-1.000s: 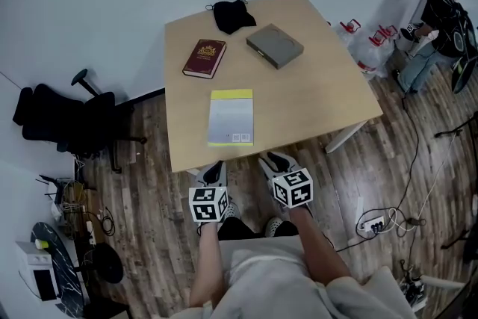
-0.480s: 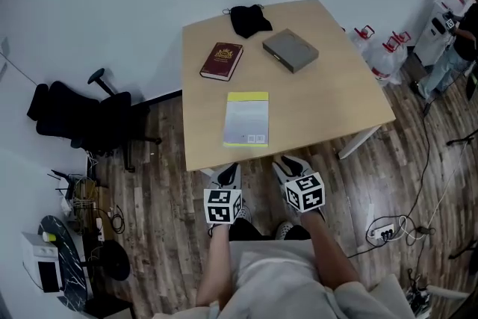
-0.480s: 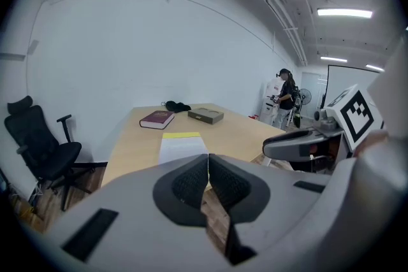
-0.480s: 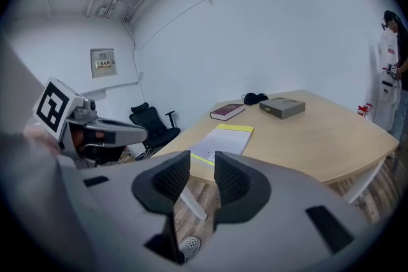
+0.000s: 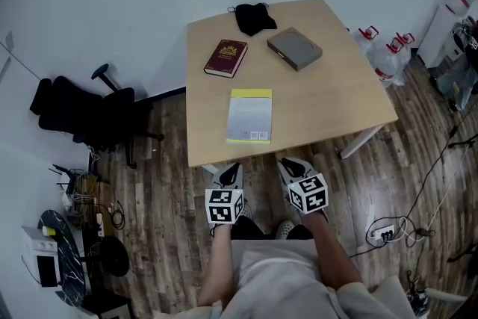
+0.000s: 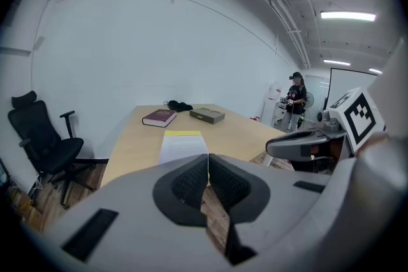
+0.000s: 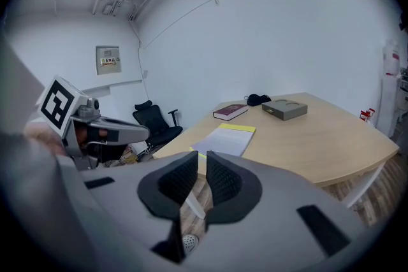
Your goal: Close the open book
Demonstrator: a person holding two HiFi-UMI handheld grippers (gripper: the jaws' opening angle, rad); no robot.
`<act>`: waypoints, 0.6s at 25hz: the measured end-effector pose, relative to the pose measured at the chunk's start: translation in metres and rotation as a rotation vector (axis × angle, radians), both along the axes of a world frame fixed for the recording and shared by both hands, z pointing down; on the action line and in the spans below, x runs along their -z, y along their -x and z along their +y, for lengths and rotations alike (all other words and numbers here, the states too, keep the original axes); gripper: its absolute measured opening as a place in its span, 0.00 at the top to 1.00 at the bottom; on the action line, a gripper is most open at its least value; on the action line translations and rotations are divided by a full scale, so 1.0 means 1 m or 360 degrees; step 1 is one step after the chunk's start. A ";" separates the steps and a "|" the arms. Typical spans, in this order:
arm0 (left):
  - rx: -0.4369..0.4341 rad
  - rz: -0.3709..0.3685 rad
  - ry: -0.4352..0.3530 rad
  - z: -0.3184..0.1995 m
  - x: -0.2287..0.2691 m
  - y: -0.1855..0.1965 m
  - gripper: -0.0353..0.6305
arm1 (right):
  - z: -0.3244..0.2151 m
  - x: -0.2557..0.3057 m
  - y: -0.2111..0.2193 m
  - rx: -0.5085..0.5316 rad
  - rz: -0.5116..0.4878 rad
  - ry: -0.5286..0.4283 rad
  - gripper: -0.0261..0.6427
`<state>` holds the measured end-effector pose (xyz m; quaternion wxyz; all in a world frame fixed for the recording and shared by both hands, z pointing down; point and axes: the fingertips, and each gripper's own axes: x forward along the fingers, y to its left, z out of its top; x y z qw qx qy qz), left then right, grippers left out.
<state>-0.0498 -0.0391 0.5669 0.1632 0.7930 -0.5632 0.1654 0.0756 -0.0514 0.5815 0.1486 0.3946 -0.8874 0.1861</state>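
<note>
A thin book with a white face and a yellow strip along its far edge (image 5: 250,116) lies flat near the front of the light wooden table (image 5: 336,101). It also shows in the left gripper view (image 6: 183,143) and the right gripper view (image 7: 229,137). My left gripper (image 5: 230,172) hangs over the floor just short of the table's near edge, its jaws shut with nothing in them (image 6: 208,169). My right gripper (image 5: 293,166) is beside it. Its jaws have just been closing; a narrow gap is left (image 7: 202,169), with nothing between them.
A dark red book (image 5: 226,58), a grey box (image 5: 294,48) and a black cloth (image 5: 254,16) lie at the table's far side. A black office chair (image 5: 82,112) stands to the left, water bottles (image 5: 385,60) to the right. A person (image 6: 295,99) stands far off.
The head view has shifted, so the table sits further right and lower in the picture. Both grippers keep their place at the near edge. The person at the right has slid out of sight.
</note>
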 end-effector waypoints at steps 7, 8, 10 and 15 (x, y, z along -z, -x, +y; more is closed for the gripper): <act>0.0005 0.0015 0.0001 0.004 0.000 -0.008 0.91 | 0.005 0.003 -0.007 0.0006 0.0000 -0.0015 0.92; 0.0000 0.0014 0.0003 0.005 -0.001 -0.010 0.91 | 0.006 0.003 -0.008 0.0003 -0.0005 -0.0014 0.93; -0.0014 0.0010 0.0008 0.008 -0.003 -0.015 0.91 | 0.008 0.002 -0.011 -0.0005 -0.0014 -0.0015 0.95; -0.0036 0.0006 0.0009 0.009 -0.004 -0.022 0.91 | 0.009 0.003 -0.017 -0.0013 -0.0036 -0.0022 0.95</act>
